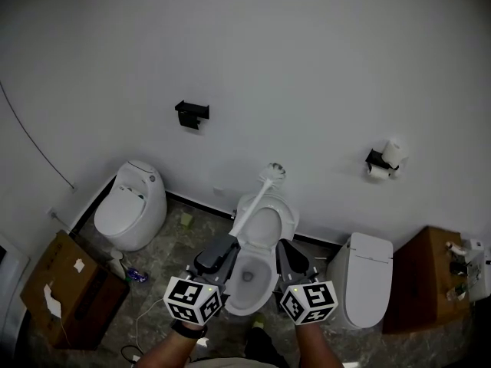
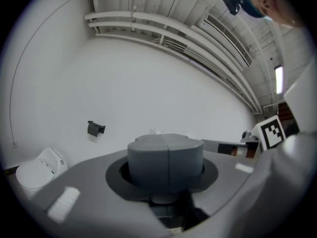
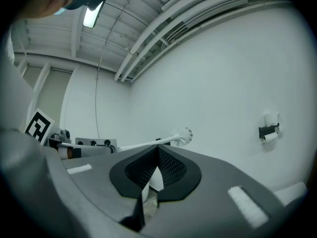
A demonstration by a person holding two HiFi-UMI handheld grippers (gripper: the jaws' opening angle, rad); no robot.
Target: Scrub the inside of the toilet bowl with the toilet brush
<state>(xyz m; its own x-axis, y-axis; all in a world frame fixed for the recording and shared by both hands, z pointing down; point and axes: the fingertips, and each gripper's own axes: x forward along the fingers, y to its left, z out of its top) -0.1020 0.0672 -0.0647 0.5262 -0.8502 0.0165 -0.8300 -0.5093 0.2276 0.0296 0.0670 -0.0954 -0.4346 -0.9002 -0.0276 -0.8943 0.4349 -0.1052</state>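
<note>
Left gripper (image 1: pixel 224 245) jaws clamped on toilet brush (image 1: pixel 257 199) handle. Bristle head raised above toilet bowl (image 1: pixel 290 219), near wall (image 1: pixel 307 67), not in bowl. Right gripper (image 1: pixel 290 257) jaws pressed together, empty. Seat lid up. Scrubbing likely still to do.

Place: probably a fixture test room or showroom
Signs: three toilets (image 1: pixel 257 259) unpartitioned along one wall (image 1: pixel 291 67)
Also: cardboard box (image 1: pixel 61 278), bare ceiling pipes (image 2: pixel 163 31)
</note>
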